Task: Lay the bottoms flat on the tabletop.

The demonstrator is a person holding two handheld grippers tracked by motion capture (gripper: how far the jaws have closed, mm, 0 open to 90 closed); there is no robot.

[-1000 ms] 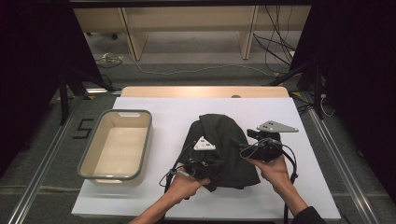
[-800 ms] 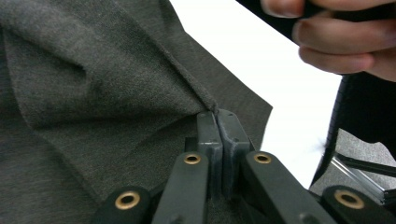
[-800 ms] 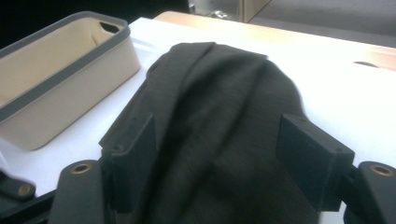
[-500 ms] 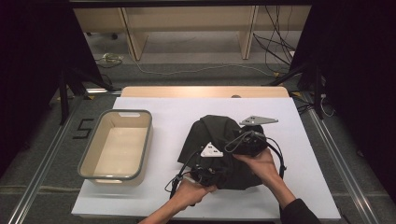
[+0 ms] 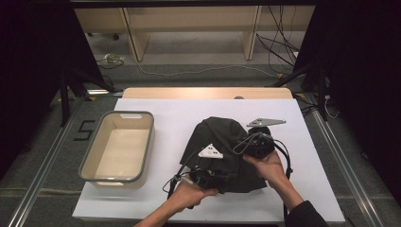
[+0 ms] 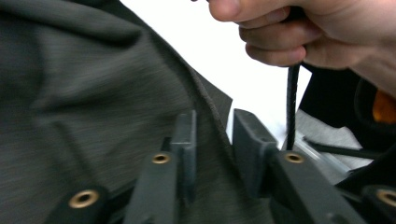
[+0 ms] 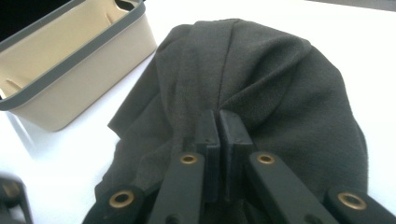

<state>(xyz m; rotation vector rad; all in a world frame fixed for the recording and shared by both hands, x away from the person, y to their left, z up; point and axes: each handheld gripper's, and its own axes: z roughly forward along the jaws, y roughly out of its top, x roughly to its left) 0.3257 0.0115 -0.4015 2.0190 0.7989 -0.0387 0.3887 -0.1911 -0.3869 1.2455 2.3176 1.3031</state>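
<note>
A: Currently, where is the dark cloth (image 5: 222,151) lying, and what are the grippers doing?

B: It is lying bunched on the white table (image 5: 165,113), at three o'clock from the beige tub (image 5: 118,146), near it but not touching. The right gripper (image 7: 218,122) is working at the cloth's three o'clock edge. Its jaws have just been closing and are now pressed together on a raised fold of fabric.

A: And the left gripper (image 6: 212,128)?

B: It is sitting at the cloth's six o'clock edge. Its jaws have just been opening and are now standing spread, with the hem running up between them. The pads are not pressing on it.

A: What could be going wrong from here?

B: Probably three faults. First, the right pinch is taking only a thin ridge near the pad tips, so a sharp lift may be pulling it free. Second, with the left jaws spread, the hem is unsecured; lifting now would be leaving the cloth hanging from one side and sagging. Third, the cable (image 6: 292,107) is hanging close beside the left gripper at its three o'clock and may be snagging.
</note>
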